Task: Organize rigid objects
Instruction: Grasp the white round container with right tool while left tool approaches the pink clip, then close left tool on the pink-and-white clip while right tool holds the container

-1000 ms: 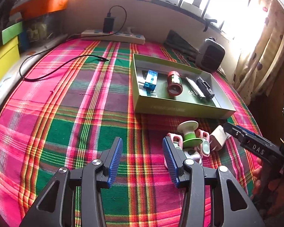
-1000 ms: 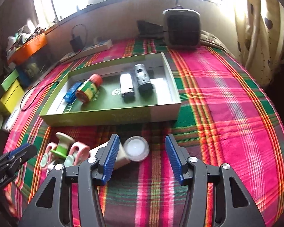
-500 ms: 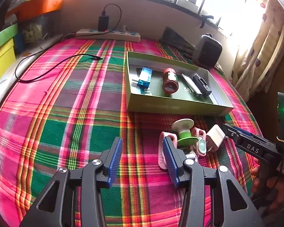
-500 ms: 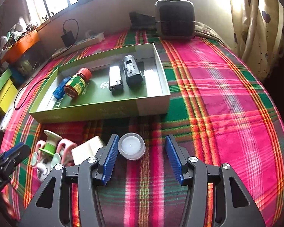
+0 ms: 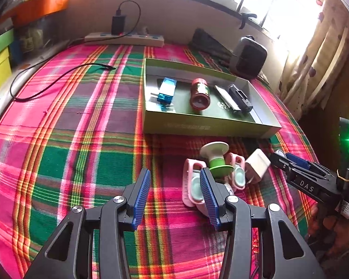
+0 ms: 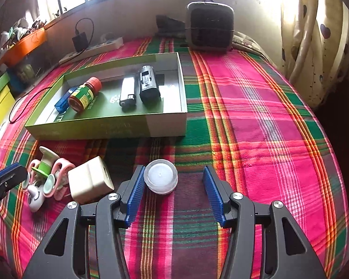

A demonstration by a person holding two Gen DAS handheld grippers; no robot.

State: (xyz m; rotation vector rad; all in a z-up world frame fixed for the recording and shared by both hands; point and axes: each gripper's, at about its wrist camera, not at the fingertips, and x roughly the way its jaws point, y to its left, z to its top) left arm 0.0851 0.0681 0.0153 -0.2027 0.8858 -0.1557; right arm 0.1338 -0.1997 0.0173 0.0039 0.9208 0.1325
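Closer now, the right tongs [image 6: 172, 189] gape around the white tealight [image 6: 160, 178], left pad touching it; left tongs [image 5: 174, 196] gape, holding nothing, beside pink clips [image 5: 193, 189].

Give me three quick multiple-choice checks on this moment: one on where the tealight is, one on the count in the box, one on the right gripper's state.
1. The tealight lies:
A. in the green box
B. between the right gripper's fingers
C. on the white adapter

2. Items inside the green box:
A. two
B. four
C. six

3. The right gripper is:
A. open
B. shut on the tealight
C. shut on nothing

Answers: 1 B, it sits on the cloth beside the left pad. 2 B, blue piece, jar, lighter, black block. 3 A, a wide gap shows right of the tealight.
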